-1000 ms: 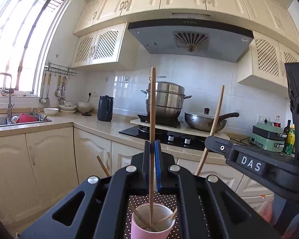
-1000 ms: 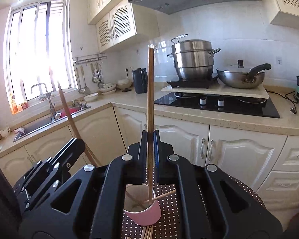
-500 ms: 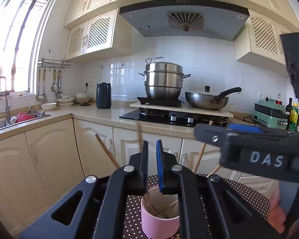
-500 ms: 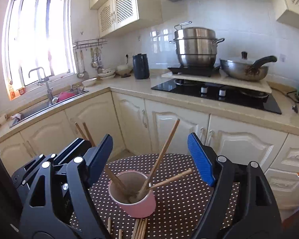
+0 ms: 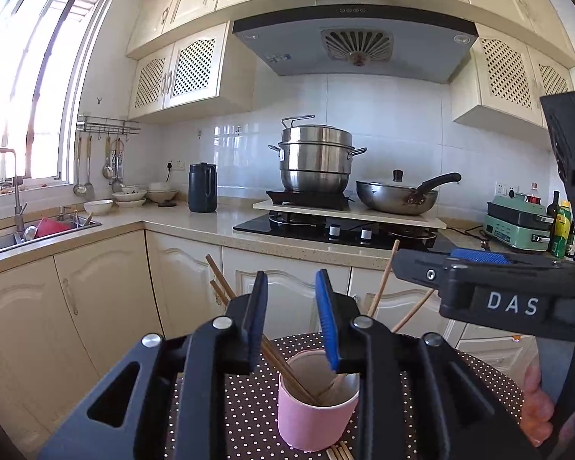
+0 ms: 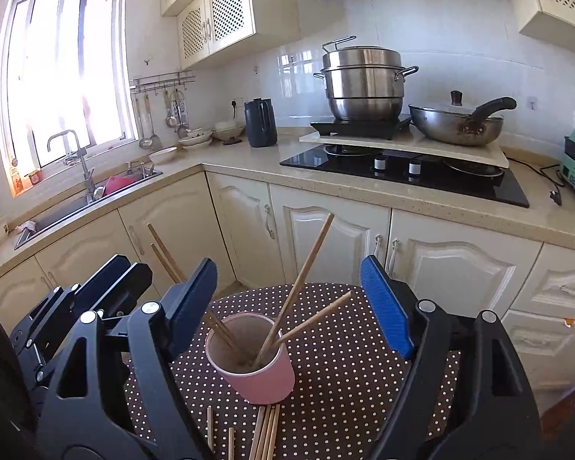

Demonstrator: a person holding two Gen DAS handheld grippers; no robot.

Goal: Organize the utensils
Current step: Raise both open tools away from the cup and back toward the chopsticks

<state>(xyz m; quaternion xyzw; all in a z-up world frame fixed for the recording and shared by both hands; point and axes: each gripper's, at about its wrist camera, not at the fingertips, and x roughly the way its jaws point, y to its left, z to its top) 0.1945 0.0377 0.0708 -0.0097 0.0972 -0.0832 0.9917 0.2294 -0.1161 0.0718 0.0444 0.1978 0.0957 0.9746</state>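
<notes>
A pink cup (image 6: pixel 251 360) stands on a round brown polka-dot table (image 6: pixel 345 352) and holds several wooden chopsticks (image 6: pixel 301 287) that lean outward. It also shows in the left wrist view (image 5: pixel 316 408). More loose chopsticks (image 6: pixel 264 433) lie on the table in front of the cup. My right gripper (image 6: pixel 291 306) is wide open and empty above the cup. My left gripper (image 5: pixel 293 324) is partly open and empty, just above the cup's rim. The right gripper's body (image 5: pixel 490 299) shows at the right of the left wrist view.
Behind the table run cream kitchen cabinets (image 6: pixel 326 237) and a counter with a black hob (image 6: pixel 406 172), a steel pot (image 6: pixel 364 84), a wok (image 6: pixel 456 122), a black jug (image 6: pixel 260 122) and a sink (image 6: pixel 76 199).
Both grippers held a chopstick upright over the cup a second ago. Both have opened and the chopsticks now rest in the cup. The left gripper opened last.
</notes>
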